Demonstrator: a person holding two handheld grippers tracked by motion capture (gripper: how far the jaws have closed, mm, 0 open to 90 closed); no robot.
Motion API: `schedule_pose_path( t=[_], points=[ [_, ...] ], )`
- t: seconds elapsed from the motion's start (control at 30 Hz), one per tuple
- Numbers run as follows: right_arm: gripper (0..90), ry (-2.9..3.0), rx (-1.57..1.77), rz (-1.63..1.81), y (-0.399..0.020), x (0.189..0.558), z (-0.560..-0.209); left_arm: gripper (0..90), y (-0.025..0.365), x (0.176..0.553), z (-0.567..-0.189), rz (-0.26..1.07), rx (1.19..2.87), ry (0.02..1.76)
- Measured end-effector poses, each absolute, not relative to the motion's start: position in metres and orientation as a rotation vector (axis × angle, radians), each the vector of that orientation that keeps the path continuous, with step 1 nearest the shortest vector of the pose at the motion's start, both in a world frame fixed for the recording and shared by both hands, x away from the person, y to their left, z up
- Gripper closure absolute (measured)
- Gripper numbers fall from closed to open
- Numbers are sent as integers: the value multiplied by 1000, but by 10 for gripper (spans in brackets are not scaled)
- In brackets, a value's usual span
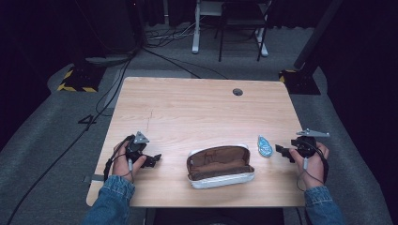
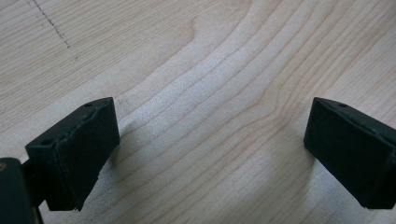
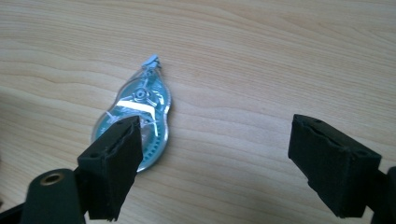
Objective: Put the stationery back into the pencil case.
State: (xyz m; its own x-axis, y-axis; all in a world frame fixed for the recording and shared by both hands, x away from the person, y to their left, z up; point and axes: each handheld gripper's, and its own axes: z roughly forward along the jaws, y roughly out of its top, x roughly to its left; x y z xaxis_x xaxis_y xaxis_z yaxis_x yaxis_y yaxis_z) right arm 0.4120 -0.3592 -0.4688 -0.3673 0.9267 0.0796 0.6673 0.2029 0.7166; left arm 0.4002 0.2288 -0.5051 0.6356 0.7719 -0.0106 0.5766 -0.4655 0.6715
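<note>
1. The open pencil case with a silver-white shell and brown lining lies near the front edge of the pale wooden table, its lid folded back and, as far as the high view shows, nothing inside.
2. The small teardrop-shaped correction-tape dispenser of clear blue plastic lies flat on the wood just beside the case's right end — apart from it, not touching.
3. The right gripper is held low beside the dispenser with its jaws spread wide. In the right gripper view the dispenser sits partly behind one black jaw, not between the two, so nothing is gripped.
4. The left gripper rests to the left of the case, near it; the left gripper view shows its jaws wide apart over bare wood, holding nothing.
5. Judgement on progress: the work looks to be at its start. The case already stands open, which seems the only part done — picking up the dispenser, carrying it over the rim, setting it on the brown lining and perhaps closing the lid all appear left to do.
6. The right gripper would first need to shift so the dispenser lies between its jaws.
</note>
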Motion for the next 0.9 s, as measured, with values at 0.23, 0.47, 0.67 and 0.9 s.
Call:
schedule_pose_path(
  t=[0.23, 0.47, 0.67, 0.9],
  points=[
    [194, 2152, 1518, 940, -346, 411, -470, 35, 229, 400, -505, 391, 2207, 1048],
    [210, 2183, 1525, 968, -329, 413, -474, 35, 229, 400, -505, 389, 2205, 1051],
    [218, 2210, 1450, 898, -317, 415, -481, 35, 229, 400, -505, 390, 2206, 1051],
    [227, 2206, 1399, 893, -309, 417, -488, 35, 229, 400, -505, 390, 2206, 1052]
  ],
)
